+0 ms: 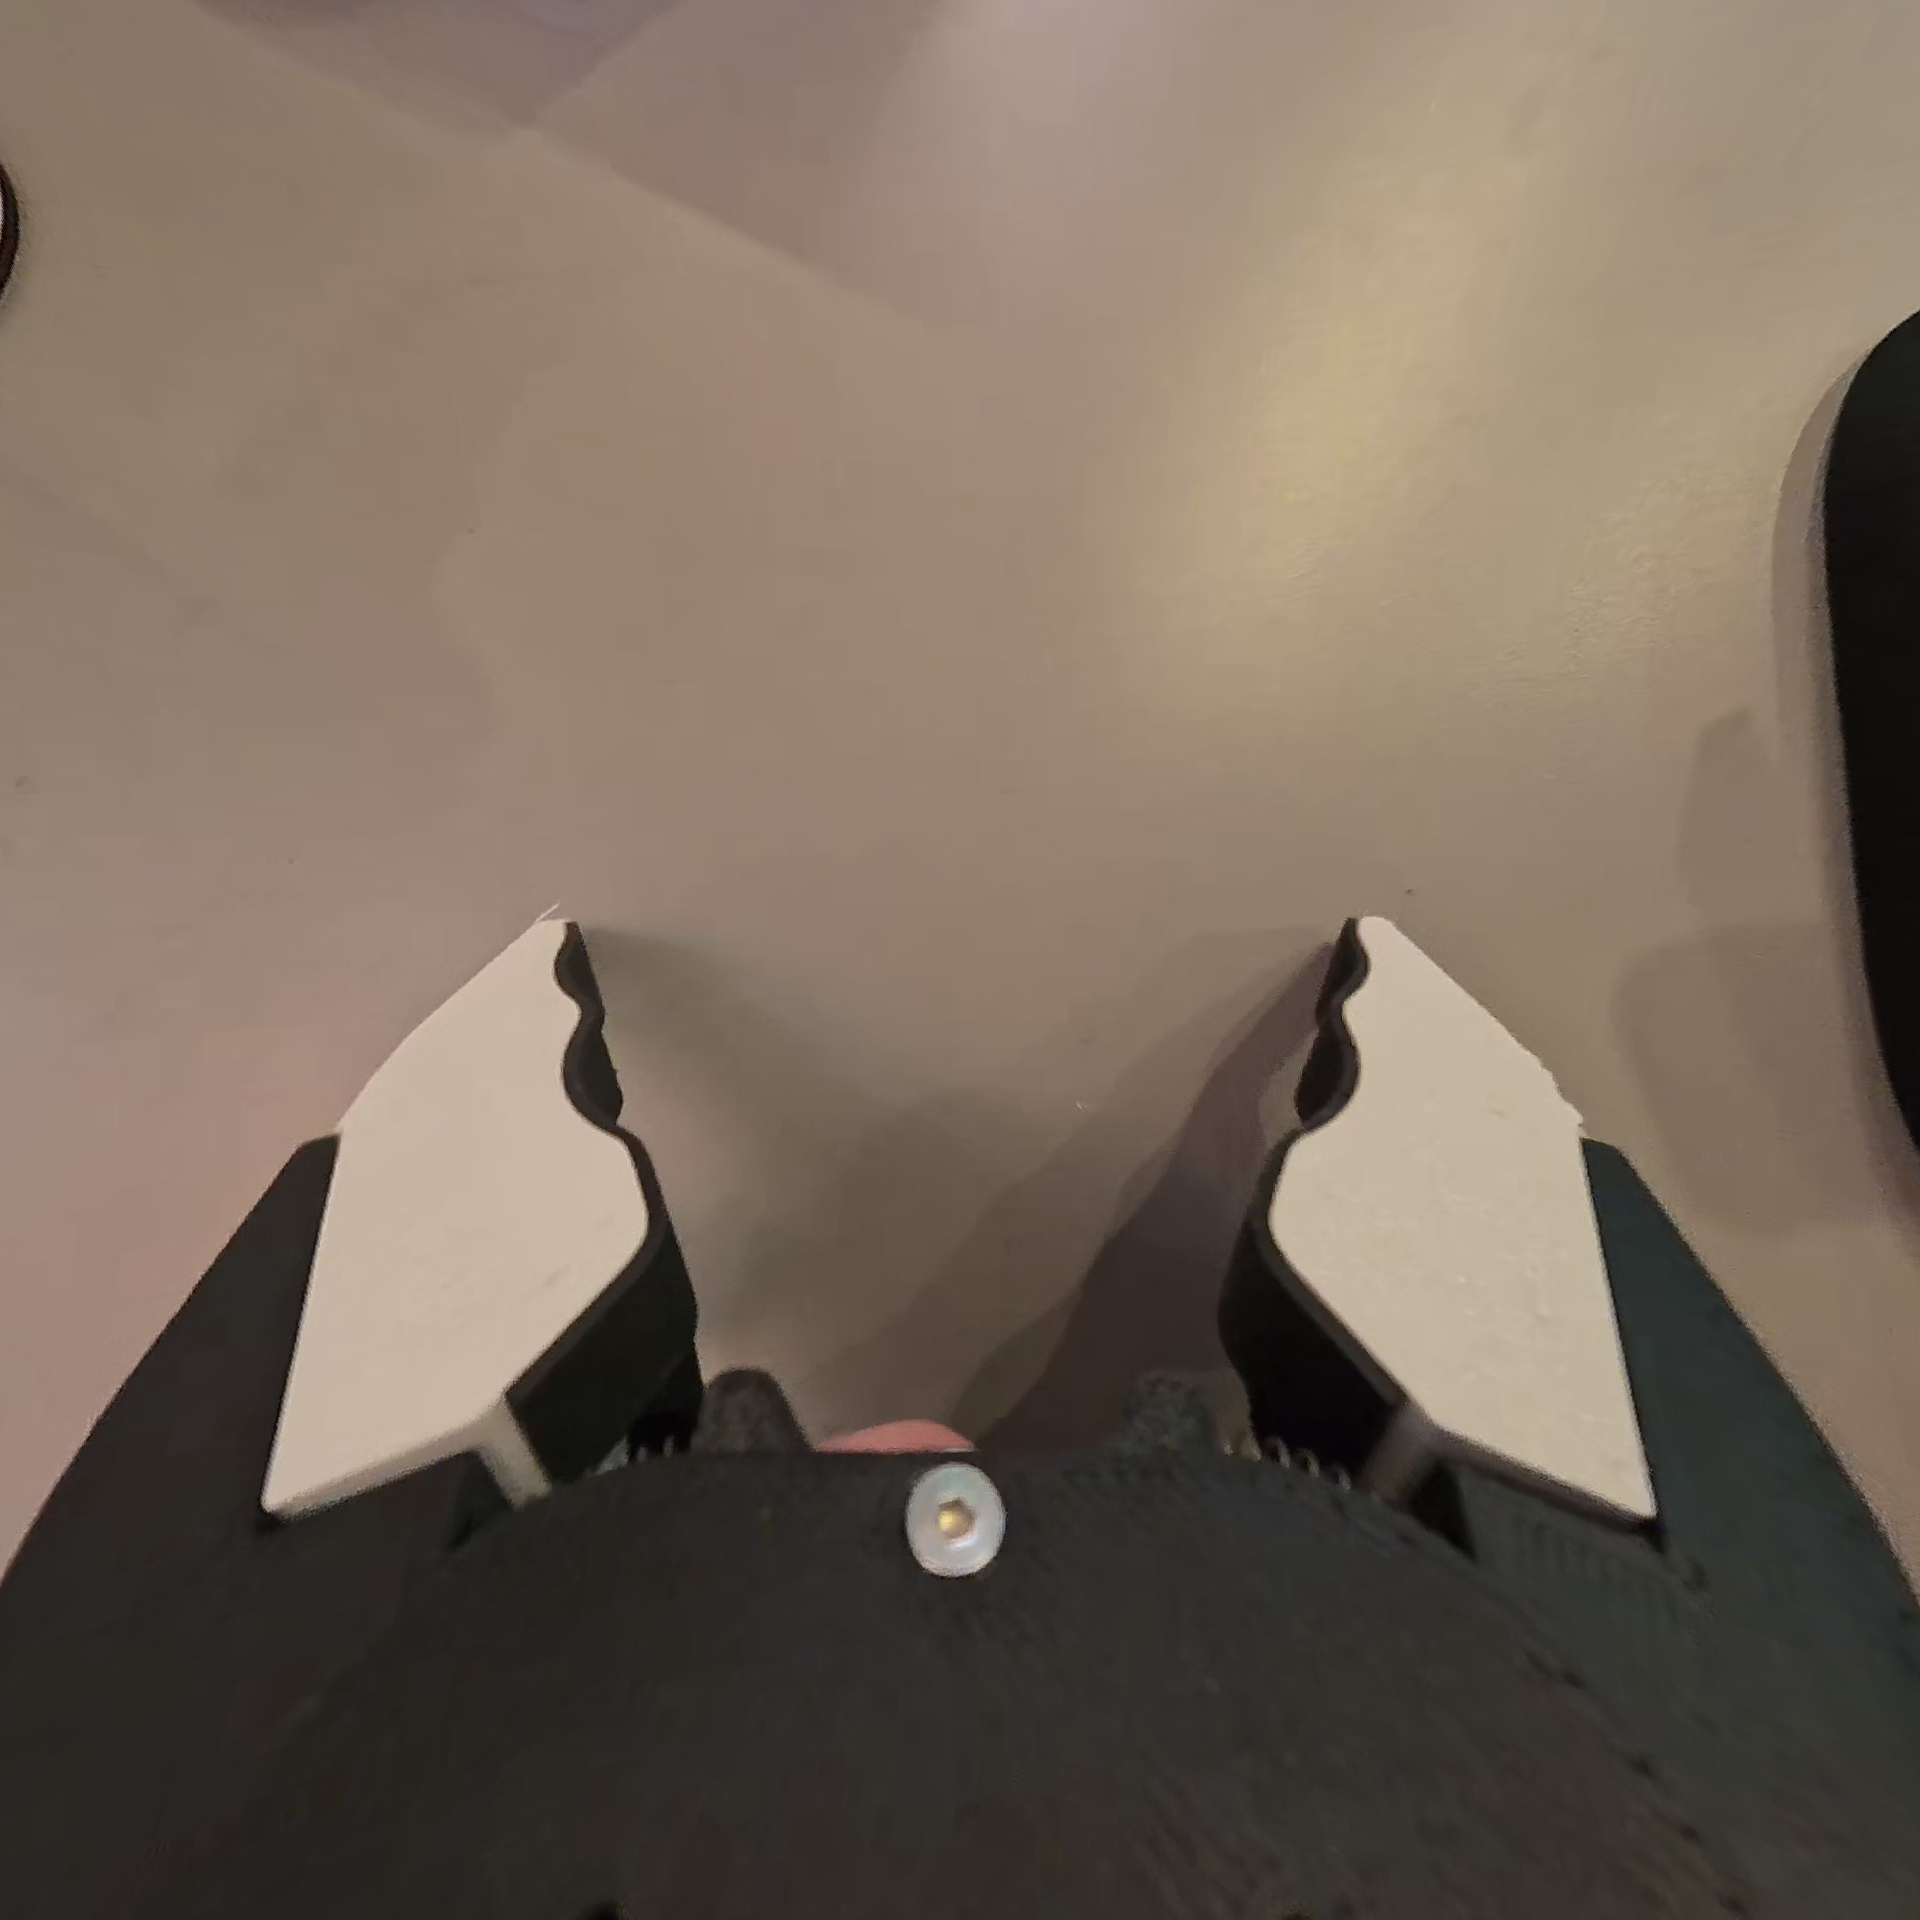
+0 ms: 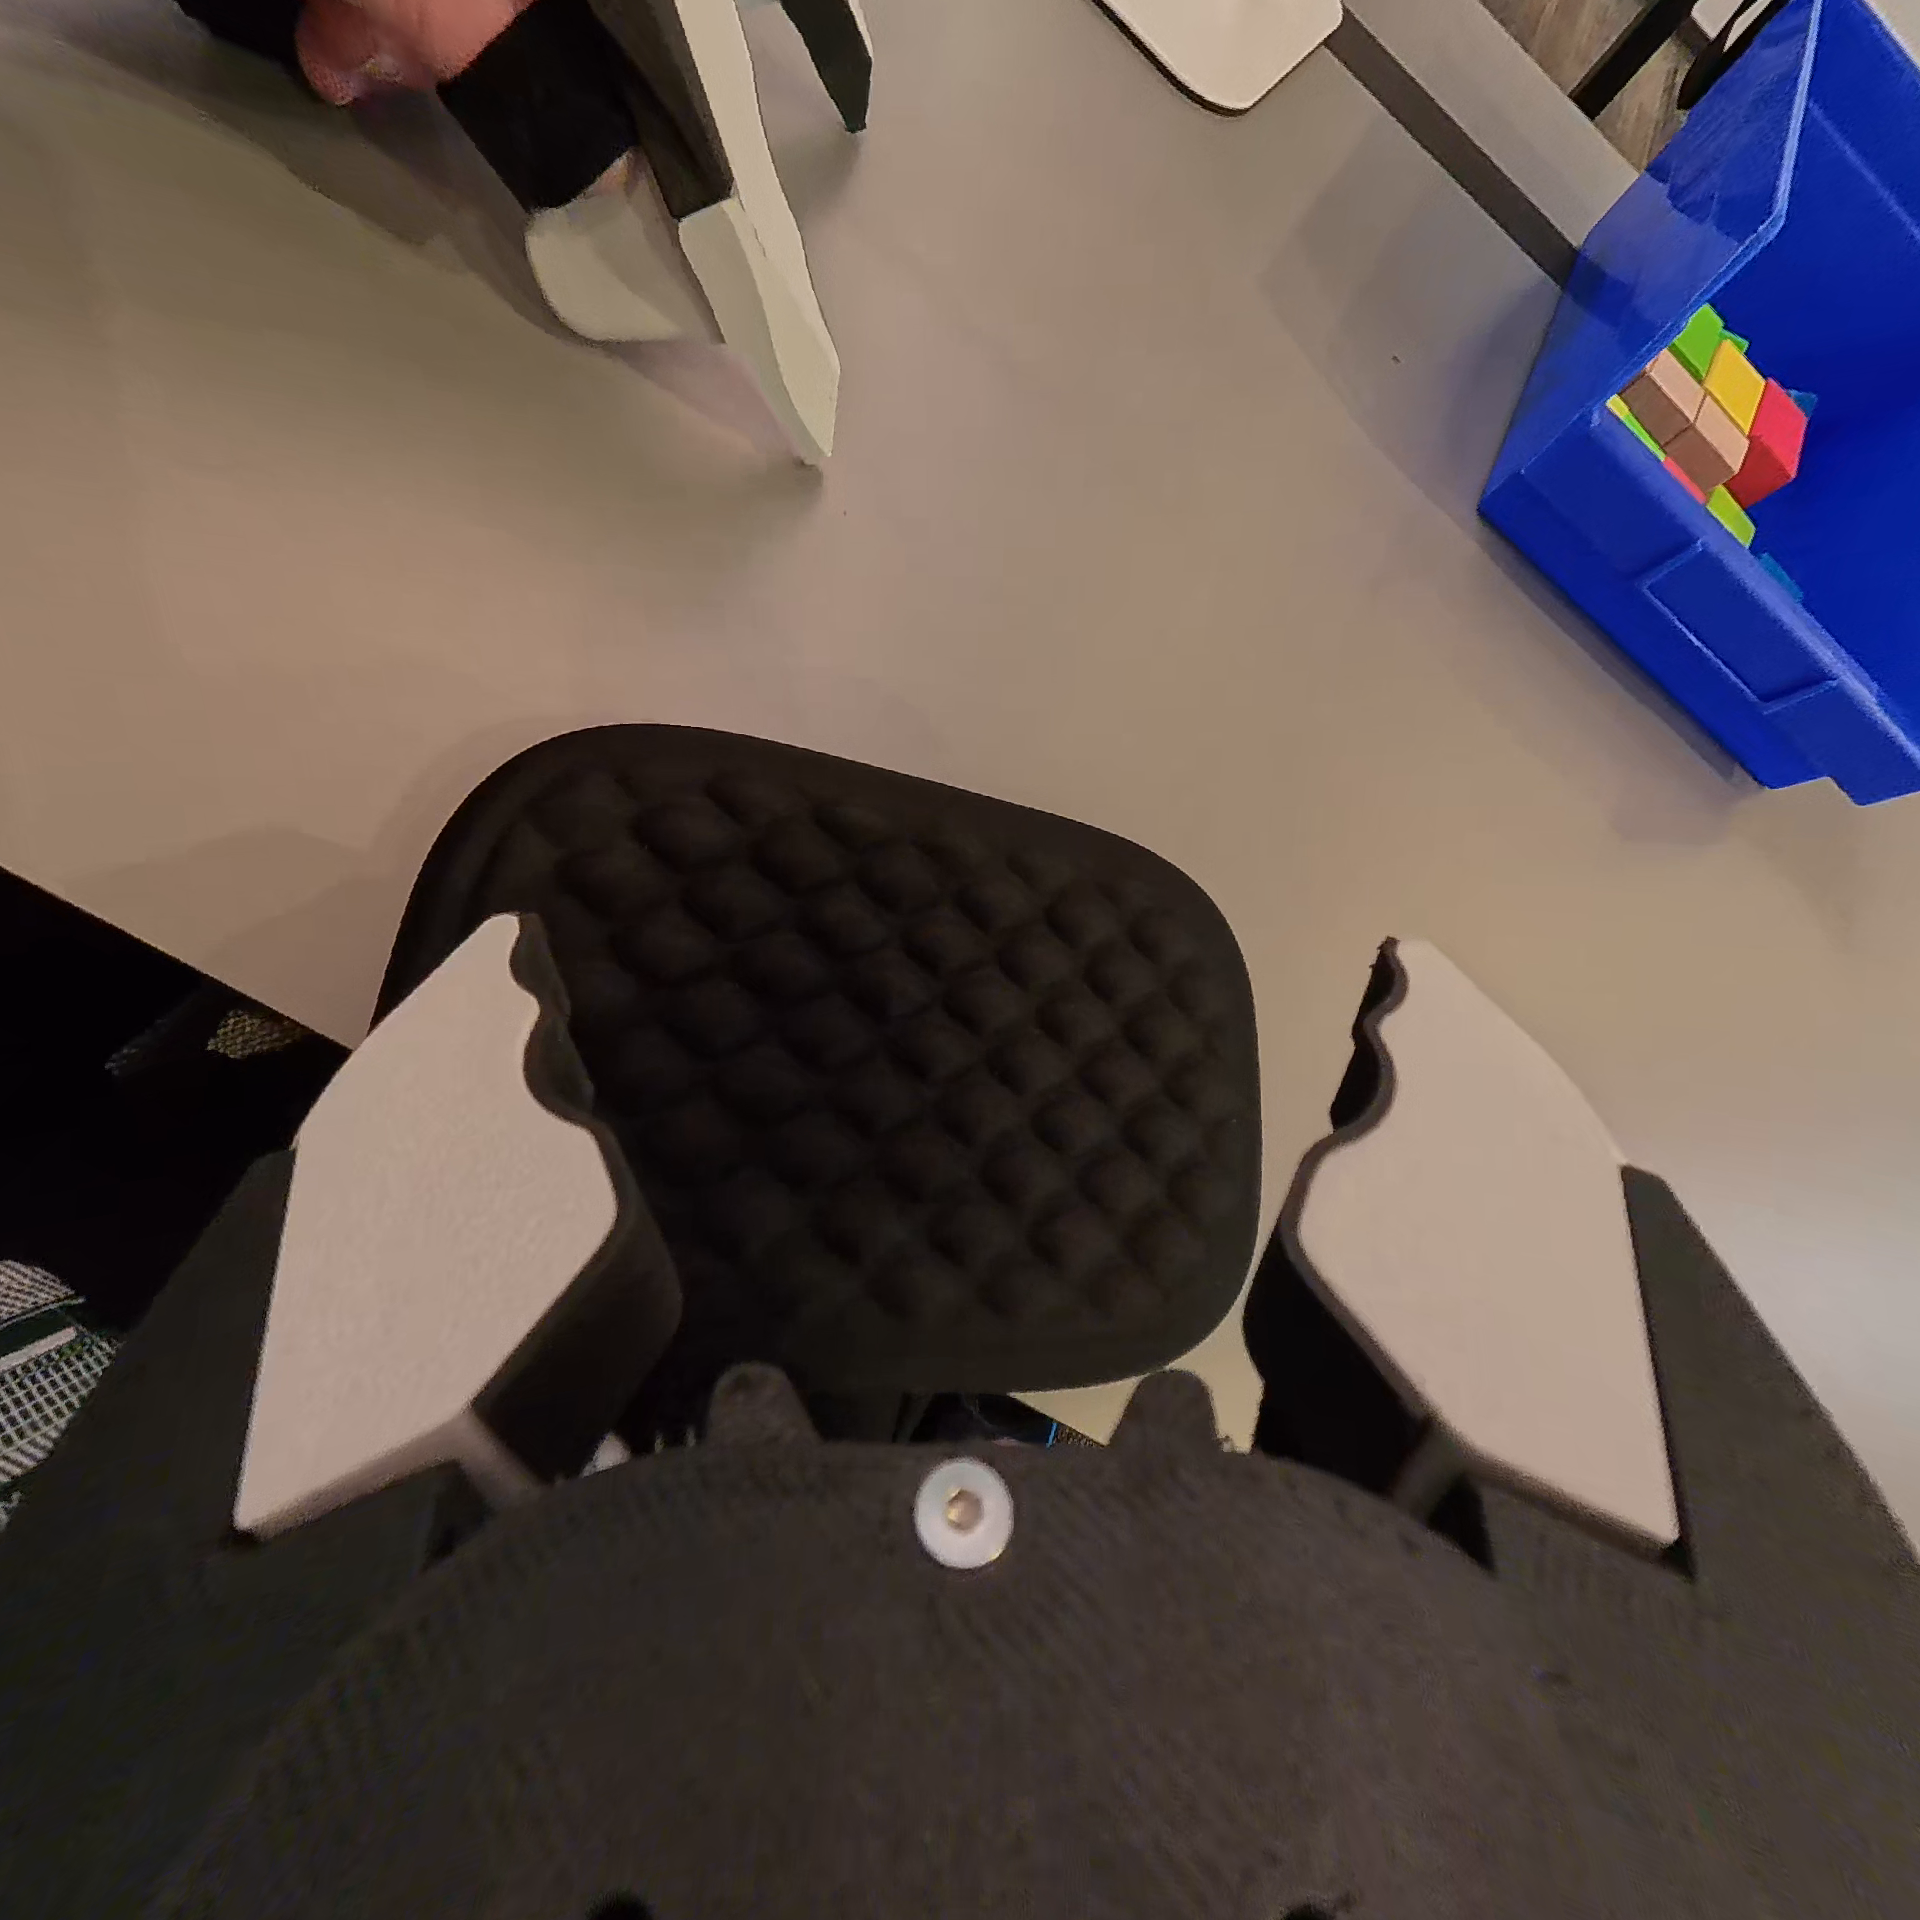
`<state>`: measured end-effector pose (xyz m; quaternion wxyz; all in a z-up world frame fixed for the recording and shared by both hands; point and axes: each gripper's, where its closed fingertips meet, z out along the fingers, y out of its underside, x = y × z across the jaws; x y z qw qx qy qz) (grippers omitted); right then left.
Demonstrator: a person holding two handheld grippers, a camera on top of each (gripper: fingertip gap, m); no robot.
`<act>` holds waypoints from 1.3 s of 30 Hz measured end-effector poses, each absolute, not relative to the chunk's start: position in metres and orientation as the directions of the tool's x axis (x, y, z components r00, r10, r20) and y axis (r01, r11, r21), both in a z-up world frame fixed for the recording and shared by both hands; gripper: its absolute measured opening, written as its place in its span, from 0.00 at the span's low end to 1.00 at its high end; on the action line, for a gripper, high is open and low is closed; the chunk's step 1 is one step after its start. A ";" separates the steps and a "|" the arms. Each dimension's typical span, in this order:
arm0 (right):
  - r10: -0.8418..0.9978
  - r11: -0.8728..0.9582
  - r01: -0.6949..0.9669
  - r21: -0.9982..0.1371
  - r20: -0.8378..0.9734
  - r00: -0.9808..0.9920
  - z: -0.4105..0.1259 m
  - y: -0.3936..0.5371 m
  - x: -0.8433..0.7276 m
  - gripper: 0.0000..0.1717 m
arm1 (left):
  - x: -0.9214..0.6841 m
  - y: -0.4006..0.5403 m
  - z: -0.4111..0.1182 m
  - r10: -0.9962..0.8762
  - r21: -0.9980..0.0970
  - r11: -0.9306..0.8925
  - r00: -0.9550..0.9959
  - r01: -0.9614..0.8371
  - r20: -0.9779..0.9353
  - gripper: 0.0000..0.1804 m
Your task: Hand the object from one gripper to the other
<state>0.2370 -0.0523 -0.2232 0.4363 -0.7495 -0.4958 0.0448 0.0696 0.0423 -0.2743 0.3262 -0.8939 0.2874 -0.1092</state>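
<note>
A black cushioned pad (image 2: 894,1049) with a quilted bumpy top lies flat on the grey table (image 2: 1039,582), near its front edge. My right gripper (image 2: 956,935) hovers over it with the jaws wide apart. The pad lies between and below the fingers, and neither pad presses on it. My left gripper (image 1: 961,928) is open and empty over bare table. The pad's edge shows at the far right of the left wrist view (image 1: 1881,727). In the right wrist view the left gripper (image 2: 710,384) stands at the upper left with its tips down near the table.
A blue bin (image 2: 1714,582) holding several coloured blocks (image 2: 1714,426) stands at the right. A white flat object (image 2: 1216,42) lies at the table's far edge. A person's hand (image 2: 374,42) holds the left gripper. The table's front edge drops off at the lower left (image 2: 208,987). The white flat object (image 2: 1216,42) is about 20 centimetres from my left fingertips and 45 centimetres from my right.
</note>
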 end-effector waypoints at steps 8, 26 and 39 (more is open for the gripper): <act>0.777 -0.111 0.709 -0.696 0.384 0.499 -0.219 -0.052 0.238 0.81 | 0.070 0.042 -0.272 -0.586 -0.658 -0.620 0.810 -0.427 0.026 0.69; 0.805 -0.105 0.721 -0.684 0.368 0.466 -0.229 -0.056 0.227 0.82 | 0.073 0.039 -0.275 -0.604 -0.645 -0.624 0.796 -0.440 0.042 0.81; 0.826 -0.071 0.734 -0.676 0.373 0.424 -0.232 -0.057 0.207 0.82 | 0.074 0.031 -0.270 -0.619 -0.673 -0.590 0.785 -0.445 0.023 0.81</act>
